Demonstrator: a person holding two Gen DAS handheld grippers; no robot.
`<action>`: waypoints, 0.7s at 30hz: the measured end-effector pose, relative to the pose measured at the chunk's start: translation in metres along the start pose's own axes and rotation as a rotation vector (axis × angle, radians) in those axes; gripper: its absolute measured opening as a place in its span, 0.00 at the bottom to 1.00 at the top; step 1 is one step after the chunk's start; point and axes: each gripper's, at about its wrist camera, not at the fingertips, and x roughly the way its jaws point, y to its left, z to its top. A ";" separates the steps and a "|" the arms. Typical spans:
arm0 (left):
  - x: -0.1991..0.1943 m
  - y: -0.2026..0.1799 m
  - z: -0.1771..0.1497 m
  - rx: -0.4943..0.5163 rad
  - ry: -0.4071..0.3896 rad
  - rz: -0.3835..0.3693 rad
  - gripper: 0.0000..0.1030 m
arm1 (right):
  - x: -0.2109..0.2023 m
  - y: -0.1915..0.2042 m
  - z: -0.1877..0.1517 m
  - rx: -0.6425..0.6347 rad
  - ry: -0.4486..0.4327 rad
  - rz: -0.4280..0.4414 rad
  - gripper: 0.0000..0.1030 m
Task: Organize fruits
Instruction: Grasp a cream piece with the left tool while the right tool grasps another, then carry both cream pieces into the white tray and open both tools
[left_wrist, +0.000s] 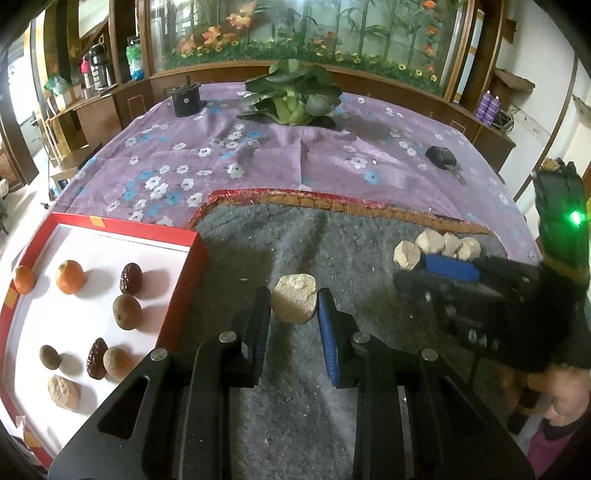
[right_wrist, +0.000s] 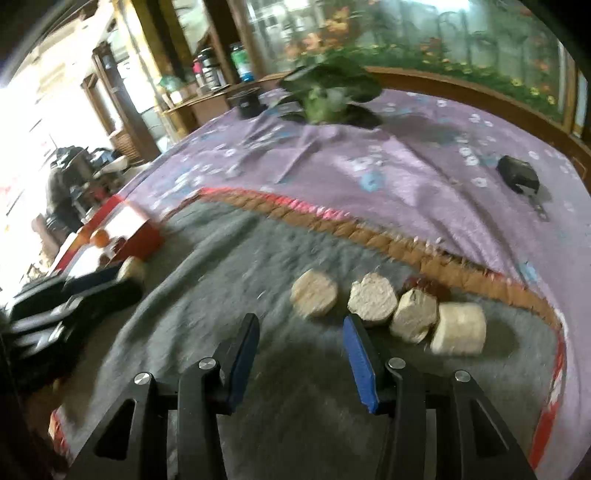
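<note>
While the desk (left_wrist: 258, 162) lay under a purple flowered cloth, a grey mat (left_wrist: 332, 251) with a braided orange edge covered its near part. A leafy green vegetable (left_wrist: 291, 92) sat at the far side, with a black pot-like object (left_wrist: 185, 99) to its left. A red box (left_wrist: 184, 273) with a white floor stood on the left, touching the mat's edge. Inside were two orange fruits (left_wrist: 70, 277), dark red dates (left_wrist: 130, 277), brown round fruits (left_wrist: 127, 311) and one rough tan lump (left_wrist: 64, 392), all apart from each other.

The left hand-held gripper (left_wrist: 294, 308) was closed narrowly on a pale chunk (left_wrist: 294, 302), its pads pressing both sides, just beside the box's right wall.

The right hand-held gripper (right_wrist: 301, 328) stood partly open with nothing between its pads. In a blurred view, it pointed down at the mat in front of a row of four pale chunks (right_wrist: 373, 299). The leftmost piece (right_wrist: 314, 292) lay just beyond the gap; the second sat by the blue-padded finger (right_wrist: 360, 362). A reddish-brown item behind the row was too blurred to identify.
</note>
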 end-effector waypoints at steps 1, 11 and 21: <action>0.001 -0.001 0.000 0.001 0.002 -0.001 0.24 | 0.000 0.000 0.002 0.001 -0.009 0.002 0.45; -0.004 -0.002 -0.005 -0.007 0.005 0.011 0.24 | 0.000 0.008 -0.002 -0.037 -0.032 -0.108 0.23; -0.038 0.009 -0.015 -0.024 -0.048 0.050 0.24 | -0.052 0.040 -0.023 -0.058 -0.102 -0.060 0.23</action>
